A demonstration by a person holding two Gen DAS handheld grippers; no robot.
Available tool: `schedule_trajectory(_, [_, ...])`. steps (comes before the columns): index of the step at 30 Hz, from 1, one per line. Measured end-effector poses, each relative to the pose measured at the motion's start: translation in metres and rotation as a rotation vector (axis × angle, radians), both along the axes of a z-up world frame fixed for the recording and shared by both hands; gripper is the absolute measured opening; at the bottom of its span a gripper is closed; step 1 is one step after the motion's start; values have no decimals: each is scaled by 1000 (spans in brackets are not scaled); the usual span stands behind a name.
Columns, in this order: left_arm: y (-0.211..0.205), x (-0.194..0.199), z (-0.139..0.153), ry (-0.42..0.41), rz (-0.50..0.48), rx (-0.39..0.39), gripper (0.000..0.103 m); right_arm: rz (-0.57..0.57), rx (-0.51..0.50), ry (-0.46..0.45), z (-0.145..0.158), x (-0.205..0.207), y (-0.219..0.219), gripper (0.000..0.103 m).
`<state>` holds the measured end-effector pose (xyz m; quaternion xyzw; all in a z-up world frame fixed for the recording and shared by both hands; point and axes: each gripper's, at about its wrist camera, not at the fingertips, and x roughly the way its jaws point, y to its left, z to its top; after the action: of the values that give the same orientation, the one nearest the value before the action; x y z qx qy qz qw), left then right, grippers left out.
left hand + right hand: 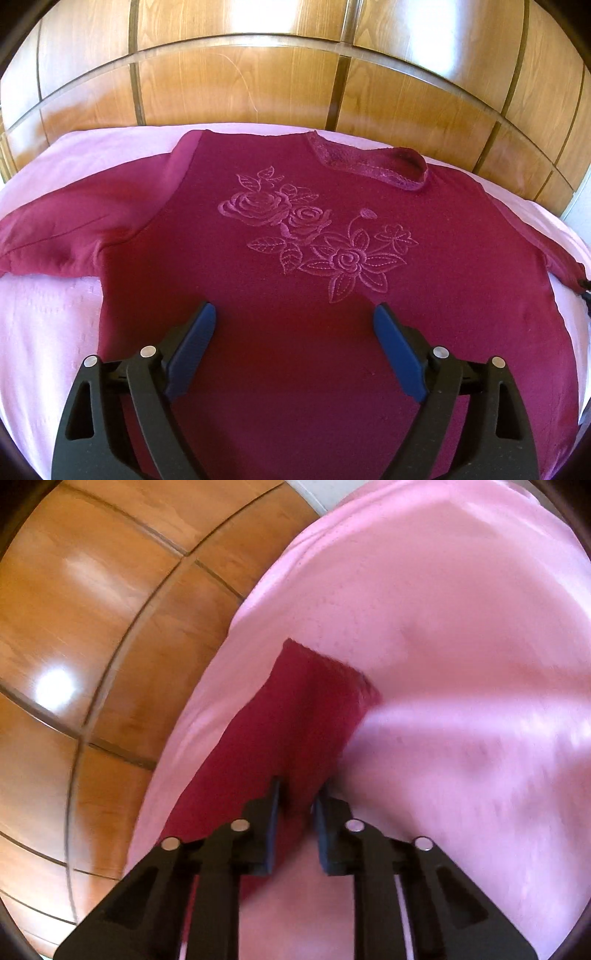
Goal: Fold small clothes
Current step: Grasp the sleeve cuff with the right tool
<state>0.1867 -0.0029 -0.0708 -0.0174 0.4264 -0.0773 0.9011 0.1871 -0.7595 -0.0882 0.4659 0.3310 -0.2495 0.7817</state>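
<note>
A maroon long-sleeved shirt (pixel 295 229) with a stitched rose pattern (pixel 317 240) lies face up and spread flat on a pink sheet (pixel 44 317), its collar (pixel 373 162) at the far side. My left gripper (pixel 294 308) hovers over the lower chest, jaws wide open, with nothing between the blue pads (pixel 192 350). In the right wrist view my right gripper (pixel 299 797) is shut on the shirt's sleeve (pixel 314 701), which runs from between the fingers out to its cuff on the sheet (pixel 443 627). The picture there is blurred.
Glossy wooden panels (pixel 258 74) rise just behind the sheet's far edge. In the right wrist view the same wood (pixel 92 627) borders the sheet on the left. The other sleeve (pixel 66 236) stretches out to the left over the sheet.
</note>
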Motion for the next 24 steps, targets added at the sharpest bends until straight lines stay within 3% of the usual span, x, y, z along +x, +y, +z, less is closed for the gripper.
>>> schedule_trajectory(5, [0,-1,0,-1,-1,4,87,117,-108,25,28,31,12,7])
schedule_trajectory(12, [-1,0,0,5,-9,-4,92,341,-189,-26,52,75,85,7])
schedule_trajectory(24, [-6,2,-3,17,-21,0,99,769,-192,-82,51,152,294,7])
